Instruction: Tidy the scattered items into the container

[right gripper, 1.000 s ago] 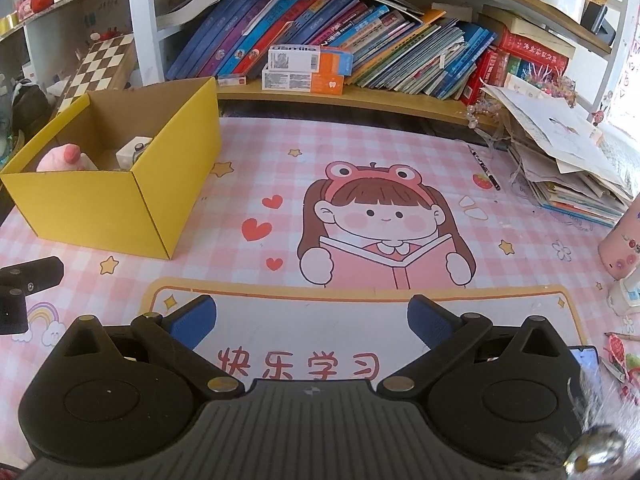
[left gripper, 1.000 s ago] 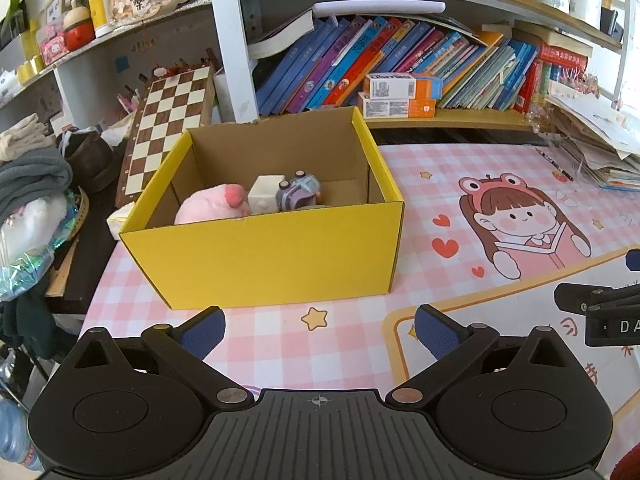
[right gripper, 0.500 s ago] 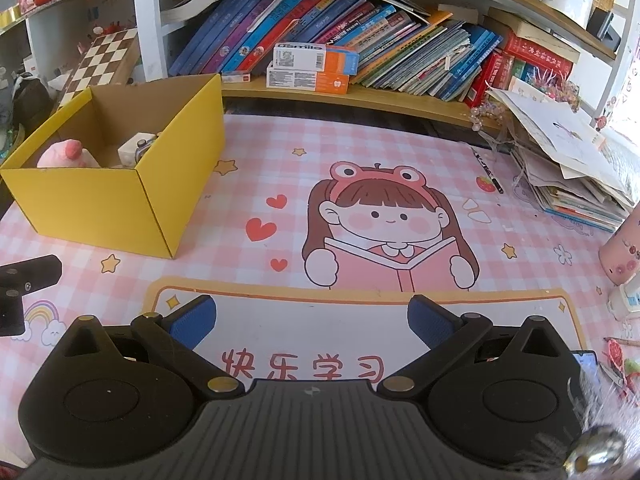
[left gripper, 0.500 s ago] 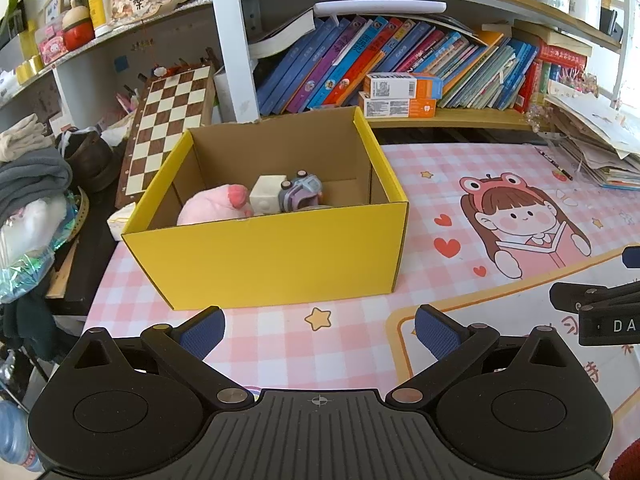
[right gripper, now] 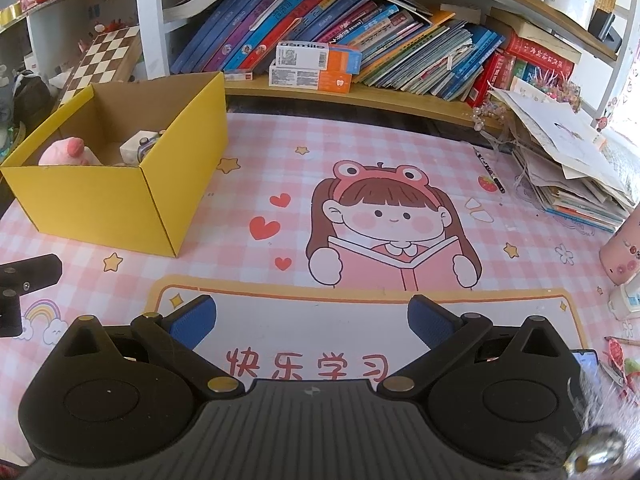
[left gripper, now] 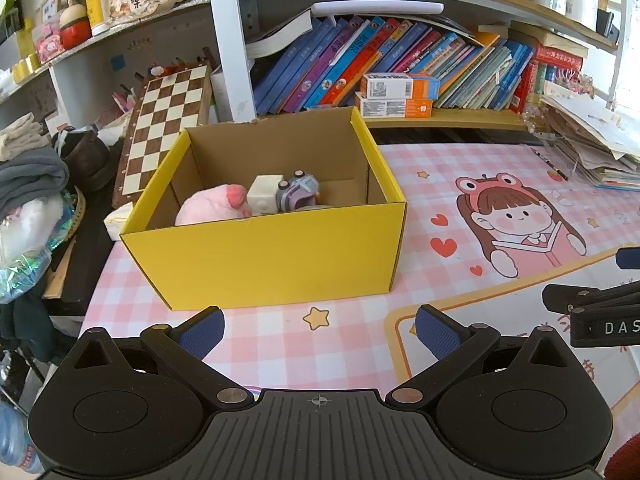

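A yellow cardboard box (left gripper: 276,260) stands open on the pink checked mat; it also shows at the left of the right wrist view (right gripper: 100,204). Inside it lie a pink plush toy (left gripper: 212,208), a cream cube (left gripper: 264,196) and a small purple toy (left gripper: 298,196). My left gripper (left gripper: 319,330) is open and empty, just in front of the box's near wall. My right gripper (right gripper: 311,322) is open and empty, over the mat's white panel, to the right of the box.
A bookshelf with books (left gripper: 400,68) runs along the back. A chessboard (left gripper: 164,128) leans behind the box. A stack of papers (right gripper: 572,168) sits at the right, a pen (right gripper: 490,170) beside it. A pink cup (right gripper: 624,252) and phone (right gripper: 586,364) lie at the right edge.
Both grippers have drifted slightly, so the box sits a little further right in the views. Both stay open and empty.
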The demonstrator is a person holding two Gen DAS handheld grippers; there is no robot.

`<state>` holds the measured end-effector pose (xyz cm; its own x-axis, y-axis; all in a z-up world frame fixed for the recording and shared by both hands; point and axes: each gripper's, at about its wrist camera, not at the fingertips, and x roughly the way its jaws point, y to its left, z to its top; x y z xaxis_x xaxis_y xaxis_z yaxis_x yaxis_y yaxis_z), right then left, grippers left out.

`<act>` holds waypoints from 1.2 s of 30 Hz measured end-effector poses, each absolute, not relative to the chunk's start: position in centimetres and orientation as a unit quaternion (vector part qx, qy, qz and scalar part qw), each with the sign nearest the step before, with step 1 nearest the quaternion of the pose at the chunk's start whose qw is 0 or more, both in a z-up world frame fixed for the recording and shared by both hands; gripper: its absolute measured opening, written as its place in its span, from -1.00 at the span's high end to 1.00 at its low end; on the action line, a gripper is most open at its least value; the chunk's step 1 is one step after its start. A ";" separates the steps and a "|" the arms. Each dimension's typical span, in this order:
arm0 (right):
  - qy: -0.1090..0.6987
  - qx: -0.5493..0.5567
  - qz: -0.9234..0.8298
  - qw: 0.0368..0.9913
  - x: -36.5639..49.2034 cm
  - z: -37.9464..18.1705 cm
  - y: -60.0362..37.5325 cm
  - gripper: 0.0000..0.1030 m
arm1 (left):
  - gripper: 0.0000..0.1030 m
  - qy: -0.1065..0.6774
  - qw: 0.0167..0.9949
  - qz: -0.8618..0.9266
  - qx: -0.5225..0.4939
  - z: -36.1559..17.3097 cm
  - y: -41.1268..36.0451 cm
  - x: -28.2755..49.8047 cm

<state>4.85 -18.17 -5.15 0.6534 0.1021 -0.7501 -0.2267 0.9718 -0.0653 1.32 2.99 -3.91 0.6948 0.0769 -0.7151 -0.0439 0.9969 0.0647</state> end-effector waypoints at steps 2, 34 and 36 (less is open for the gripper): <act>0.405 -0.077 0.090 0.907 4.8 -5.1 -18.2 -1.00 | -1.00 0.387 0.921 0.032 0.023 -3.8 3.0 1.3; 0.408 -0.085 0.098 0.904 5.5 -5.2 -17.8 -1.00 | -1.00 0.382 0.924 0.026 0.019 -3.6 3.2 1.8; 0.408 -0.086 0.099 0.903 5.6 -5.3 -17.7 -1.00 | -1.00 0.382 0.923 0.026 0.019 -3.7 3.2 1.9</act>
